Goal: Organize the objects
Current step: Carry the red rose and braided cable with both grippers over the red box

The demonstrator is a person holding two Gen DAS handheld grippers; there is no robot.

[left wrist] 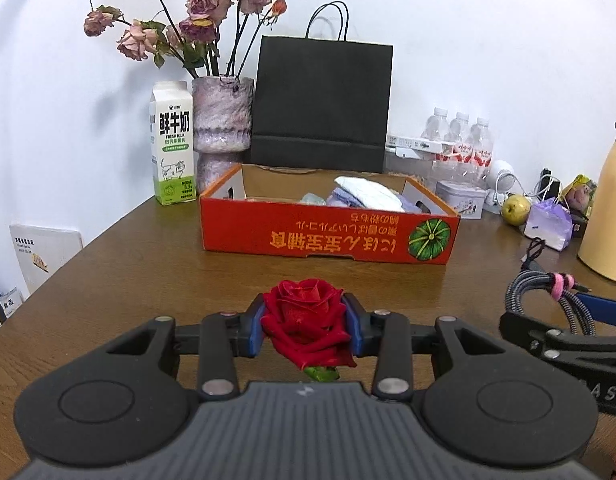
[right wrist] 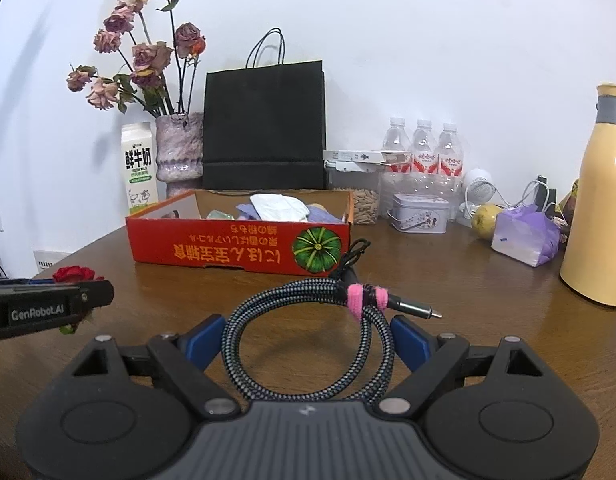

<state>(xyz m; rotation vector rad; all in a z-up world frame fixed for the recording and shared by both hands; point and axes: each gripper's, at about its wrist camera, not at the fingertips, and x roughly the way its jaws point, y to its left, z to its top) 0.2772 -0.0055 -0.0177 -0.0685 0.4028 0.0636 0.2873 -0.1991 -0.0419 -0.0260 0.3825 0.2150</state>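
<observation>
1. Red rose (left wrist: 308, 320) is sitting clamped in my left gripper (left wrist: 308, 326).
2. My right gripper (right wrist: 308, 344) is gripping the coiled cable (right wrist: 308, 344).
3. Both are hovering over the bench (left wrist: 147, 256), with the orange box (left wrist: 328, 236) lying straight ahead, farther off.

A deep red rose (left wrist: 308, 320) with a green stub sits between the blue pads of the black left gripper (left wrist: 308, 326), while the black right gripper (right wrist: 308, 344), also blue-padded, frames a black-and-grey braided cable (right wrist: 308, 344) bound by a pink tie (right wrist: 366, 298). Beyond both stands an orange-red box (left wrist: 328, 232) printed with yellow script and a green striped pumpkin, on a brown wood table (left wrist: 127, 264). Farther back are a black bag (left wrist: 322, 100), a mottled pink-grey vase (left wrist: 221, 120) of faded pink roses, a white-and-green carton (left wrist: 172, 144), and, right of the right gripper, a pale yellow bottle (right wrist: 600, 208) with a grey band.
</observation>
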